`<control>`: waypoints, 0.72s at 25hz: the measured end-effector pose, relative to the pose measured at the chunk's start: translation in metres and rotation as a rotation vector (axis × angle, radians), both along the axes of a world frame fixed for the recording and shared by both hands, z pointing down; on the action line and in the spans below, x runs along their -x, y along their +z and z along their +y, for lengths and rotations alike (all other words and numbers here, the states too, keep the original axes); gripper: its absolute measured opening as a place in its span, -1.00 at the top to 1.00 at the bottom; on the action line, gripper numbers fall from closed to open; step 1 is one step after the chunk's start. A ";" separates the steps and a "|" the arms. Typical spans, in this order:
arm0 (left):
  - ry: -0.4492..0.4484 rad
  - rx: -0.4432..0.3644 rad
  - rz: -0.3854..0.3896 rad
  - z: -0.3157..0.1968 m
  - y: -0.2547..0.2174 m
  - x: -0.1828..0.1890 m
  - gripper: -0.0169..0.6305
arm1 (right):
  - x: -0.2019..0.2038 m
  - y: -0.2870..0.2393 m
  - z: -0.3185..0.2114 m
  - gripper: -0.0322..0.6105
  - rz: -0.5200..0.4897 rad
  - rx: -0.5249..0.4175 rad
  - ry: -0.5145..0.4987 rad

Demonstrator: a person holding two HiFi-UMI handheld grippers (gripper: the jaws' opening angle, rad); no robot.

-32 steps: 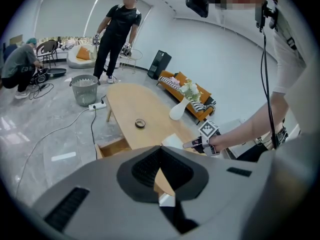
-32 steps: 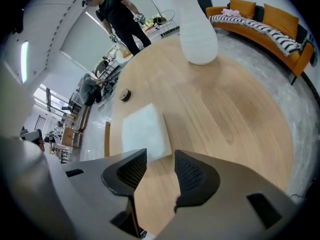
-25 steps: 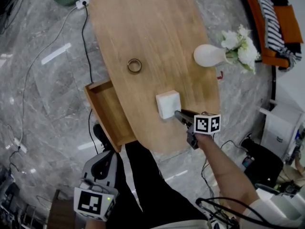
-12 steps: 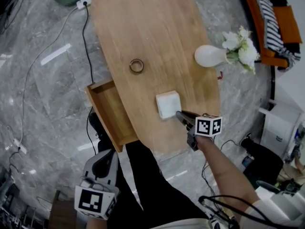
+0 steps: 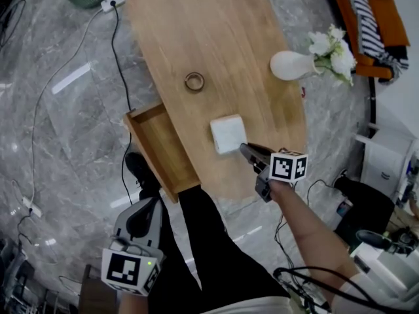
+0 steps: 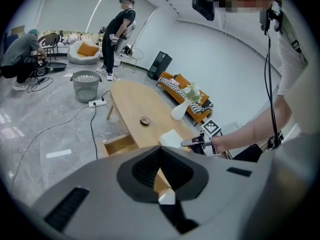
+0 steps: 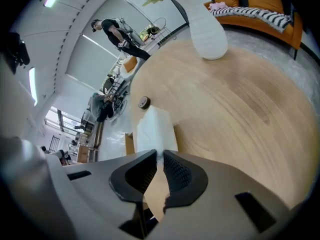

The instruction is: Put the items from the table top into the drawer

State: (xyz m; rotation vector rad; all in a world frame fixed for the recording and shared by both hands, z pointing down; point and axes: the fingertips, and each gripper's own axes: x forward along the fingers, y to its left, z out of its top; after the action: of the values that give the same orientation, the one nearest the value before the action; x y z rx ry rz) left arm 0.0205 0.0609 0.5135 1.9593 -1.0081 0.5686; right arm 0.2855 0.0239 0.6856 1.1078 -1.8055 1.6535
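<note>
Just right of the open drawer [image 5: 162, 150], the white box [image 5: 226, 133] has its near edge pinched in the right gripper [image 5: 244, 148], whose jaws have just been closing to a narrow gap on it, presumably for the carry across. Below the drawer, the left gripper [image 5: 144, 214] waits, shut and empty.

Gripping white box [image 5: 228, 134] at its 4 o'clock corner with right gripper [image 5: 244, 149], jaws just closed; ring [image 5: 194, 81] at 11, open drawer [image 5: 163, 152] at 9 o'clock.
</note>
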 end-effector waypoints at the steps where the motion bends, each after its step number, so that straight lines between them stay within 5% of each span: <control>1: 0.005 0.003 0.004 0.001 0.000 0.004 0.95 | 0.006 -0.002 0.001 0.70 -0.004 -0.003 0.010; 18: 0.018 0.003 0.017 -0.008 0.007 0.082 0.94 | 0.123 -0.007 0.003 0.70 -0.053 -0.022 0.019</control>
State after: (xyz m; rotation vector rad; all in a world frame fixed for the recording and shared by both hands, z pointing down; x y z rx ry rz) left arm -0.0615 0.0533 0.5202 1.9693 -0.9795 0.5622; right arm 0.1623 0.0267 0.6782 1.1030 -1.8554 1.6927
